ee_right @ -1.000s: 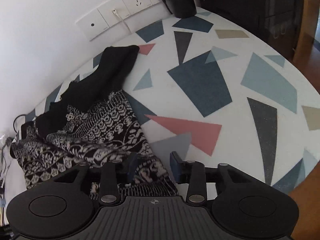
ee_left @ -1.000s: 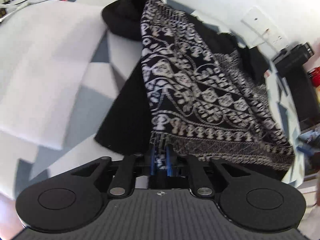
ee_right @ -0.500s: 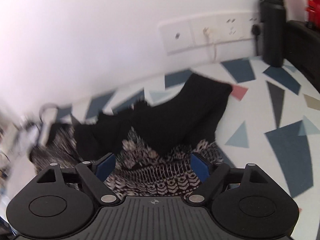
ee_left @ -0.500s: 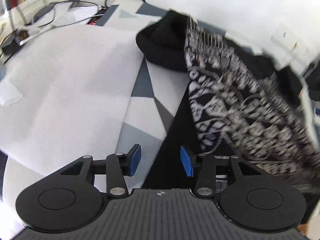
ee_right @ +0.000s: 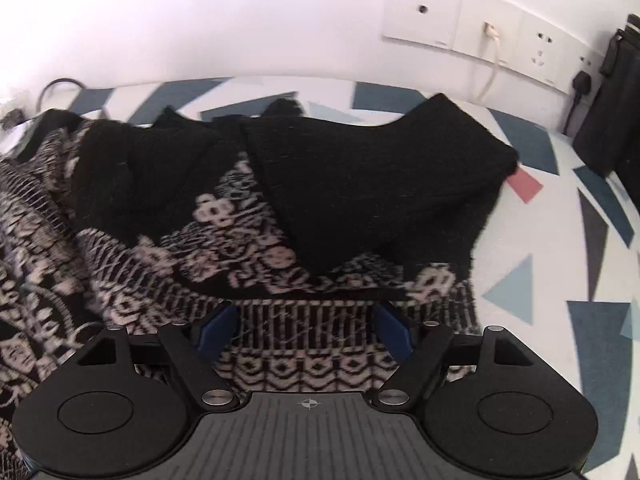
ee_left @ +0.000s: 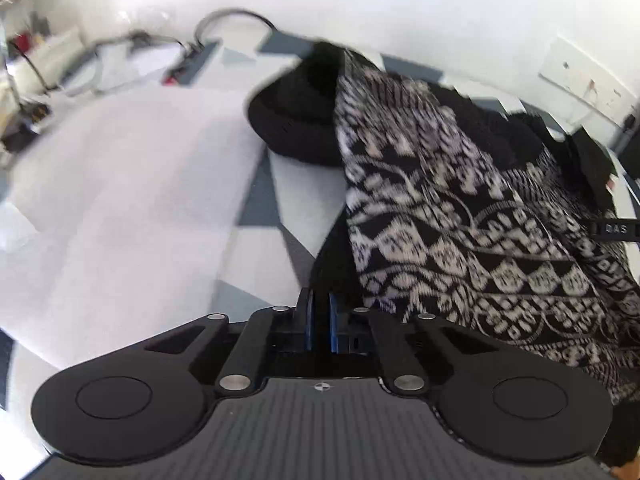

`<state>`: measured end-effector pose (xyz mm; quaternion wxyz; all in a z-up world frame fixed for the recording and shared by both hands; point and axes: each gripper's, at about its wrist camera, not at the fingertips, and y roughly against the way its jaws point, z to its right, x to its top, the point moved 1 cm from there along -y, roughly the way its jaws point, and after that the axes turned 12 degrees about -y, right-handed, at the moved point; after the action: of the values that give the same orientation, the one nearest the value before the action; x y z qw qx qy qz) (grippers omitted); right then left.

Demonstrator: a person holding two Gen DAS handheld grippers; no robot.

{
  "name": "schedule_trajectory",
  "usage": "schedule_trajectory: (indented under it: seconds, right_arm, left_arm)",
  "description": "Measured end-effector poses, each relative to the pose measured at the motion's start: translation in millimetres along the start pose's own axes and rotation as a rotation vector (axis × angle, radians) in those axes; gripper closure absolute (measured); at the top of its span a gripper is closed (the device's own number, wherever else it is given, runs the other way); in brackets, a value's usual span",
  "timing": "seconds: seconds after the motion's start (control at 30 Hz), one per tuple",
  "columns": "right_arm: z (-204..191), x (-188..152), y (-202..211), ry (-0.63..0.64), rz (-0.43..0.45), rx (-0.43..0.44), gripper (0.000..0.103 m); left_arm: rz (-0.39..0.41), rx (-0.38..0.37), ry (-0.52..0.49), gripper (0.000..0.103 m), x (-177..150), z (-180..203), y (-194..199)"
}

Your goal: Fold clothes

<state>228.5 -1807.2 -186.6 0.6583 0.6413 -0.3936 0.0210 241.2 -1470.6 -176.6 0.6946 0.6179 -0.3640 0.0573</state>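
A black garment with a black-and-white patterned panel (ee_left: 460, 220) lies on the table with coloured shapes (ee_right: 560, 272). In the left wrist view my left gripper (ee_left: 320, 316) is shut on the garment's black left edge (ee_left: 332, 256). In the right wrist view the same garment (ee_right: 280, 220) lies bunched, its black knit part (ee_right: 360, 184) folded over the pattern. My right gripper (ee_right: 304, 330) is open just above the patterned hem, its blue fingertips (ee_right: 218, 326) wide apart and holding nothing.
A white cloth (ee_left: 120, 200) lies left of the garment. Cables (ee_left: 232, 24) run along the back wall. Wall sockets (ee_right: 480, 28) and a black box (ee_right: 616, 112) stand at the back right. The table's edge curves at the right.
My left gripper opened half a second ago and has shut again on the garment's black edge. My right gripper has opened wide and swung over the patterned hem.
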Motion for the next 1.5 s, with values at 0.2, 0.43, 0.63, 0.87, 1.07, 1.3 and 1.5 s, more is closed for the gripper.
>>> schedule_trajectory:
  seconds: [0.2,0.43,0.63,0.87,1.07,1.3,1.5]
  right_arm:
    - [54,3,6,-0.140,0.034,-0.084,0.043]
    - [74,-14,35,-0.223,0.029,-0.067,0.058]
    - [77,-24,59,-0.276,0.026,-0.020,0.040]
    - [53,-3,72,-0.172,0.118,0.026,0.015]
    - [55,26,33,-0.178,0.151,0.008,0.080]
    - [159,19,60,-0.474,0.270,-0.060,0.097]
    - [252,-26,88,-0.656,0.246,-0.132,0.096]
  left_arm:
    - [0.056,0.088,0.333,0.096,-9,-55,38]
    - [0.088,0.325,0.444,0.095,-37,-73,78]
    - [0.092,0.184,0.399,0.054,-33,-50,80]
    - [0.115,-0.064,0.032,0.026,5,49,45]
    - [-0.050,-0.124,-0.133,0.026,2,108,-5]
    - [-0.096,-0.219,-0.188,0.009,-3,146,-13]
    - [-0.157,-0.212,-0.293,0.008,0,187,-28]
